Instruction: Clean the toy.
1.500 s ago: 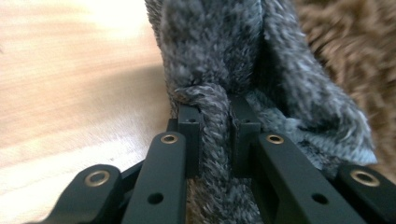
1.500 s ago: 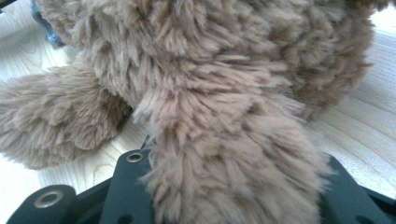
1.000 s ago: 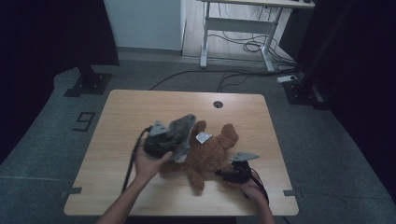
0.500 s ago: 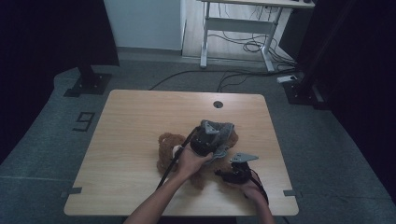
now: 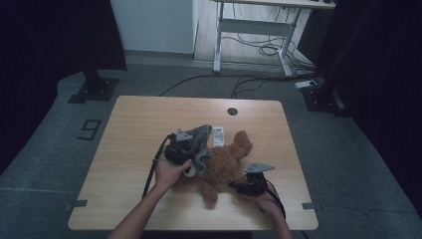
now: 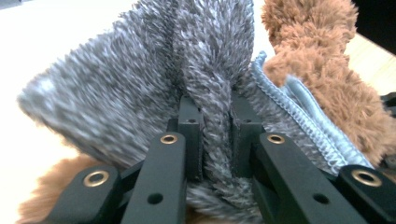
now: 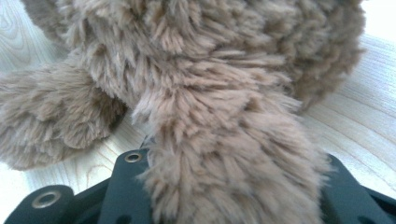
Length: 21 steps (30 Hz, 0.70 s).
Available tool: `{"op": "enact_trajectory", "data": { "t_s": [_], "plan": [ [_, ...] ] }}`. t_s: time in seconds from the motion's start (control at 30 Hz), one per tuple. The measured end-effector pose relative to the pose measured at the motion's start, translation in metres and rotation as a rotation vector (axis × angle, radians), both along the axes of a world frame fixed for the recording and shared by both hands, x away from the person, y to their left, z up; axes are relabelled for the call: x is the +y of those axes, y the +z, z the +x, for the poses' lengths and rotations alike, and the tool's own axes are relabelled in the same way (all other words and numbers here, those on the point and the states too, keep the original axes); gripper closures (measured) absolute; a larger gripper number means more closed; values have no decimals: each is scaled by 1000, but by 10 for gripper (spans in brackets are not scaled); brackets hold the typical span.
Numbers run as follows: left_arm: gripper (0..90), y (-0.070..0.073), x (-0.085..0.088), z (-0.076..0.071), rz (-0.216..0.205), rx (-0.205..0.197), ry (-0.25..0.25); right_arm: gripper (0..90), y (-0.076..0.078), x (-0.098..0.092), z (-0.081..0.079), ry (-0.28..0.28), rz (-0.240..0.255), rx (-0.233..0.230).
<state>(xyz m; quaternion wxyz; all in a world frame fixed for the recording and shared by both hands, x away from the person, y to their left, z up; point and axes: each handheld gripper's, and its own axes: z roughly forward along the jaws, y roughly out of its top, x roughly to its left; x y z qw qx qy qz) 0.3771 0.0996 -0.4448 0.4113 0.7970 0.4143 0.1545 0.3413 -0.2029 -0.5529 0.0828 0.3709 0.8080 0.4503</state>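
Left hand-held gripper (image 5: 191, 149), clamped on grey fuzzy garment (image 6: 140, 88), now swung back to nine o'clock of brown teddy bear (image 5: 224, 162), right hand-held gripper (image 5: 238, 185) pinning its leg.

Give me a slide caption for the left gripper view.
Left gripper pinching a grey fuzzy garment beside the brown teddy bear.

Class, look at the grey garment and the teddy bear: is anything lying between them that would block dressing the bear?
Nothing visible does. The grey garment, pinched in the left hand-held gripper, lies right against the teddy bear, whose limb the right hand-held gripper holds.
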Motion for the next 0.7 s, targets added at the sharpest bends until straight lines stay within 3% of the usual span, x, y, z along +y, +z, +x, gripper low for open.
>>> {"op": "enact_trajectory", "data": {
  "t_s": [0.13, 0.33, 0.5, 0.63, 0.7],
  "plan": [
    [779, 3, 24, -6, -29, -18, 41, 554, 0, 1, 0, -1, -3, 5],
    [779, -7, 59, -8, -81, 12, 107, 552, 0, 1, 0, 0, -2, 4],
    [780, -21, 83, -10, -88, 46, 152, 551, 0, 1, 0, -4, -6, 5],
    [783, -40, 96, -11, -70, 88, 183, 551, 0, 1, 0, -3, -2, 8],
    [784, -50, 97, -11, -39, 109, 193, 551, 0, 1, 0, -4, -2, 8]
  ]
}}
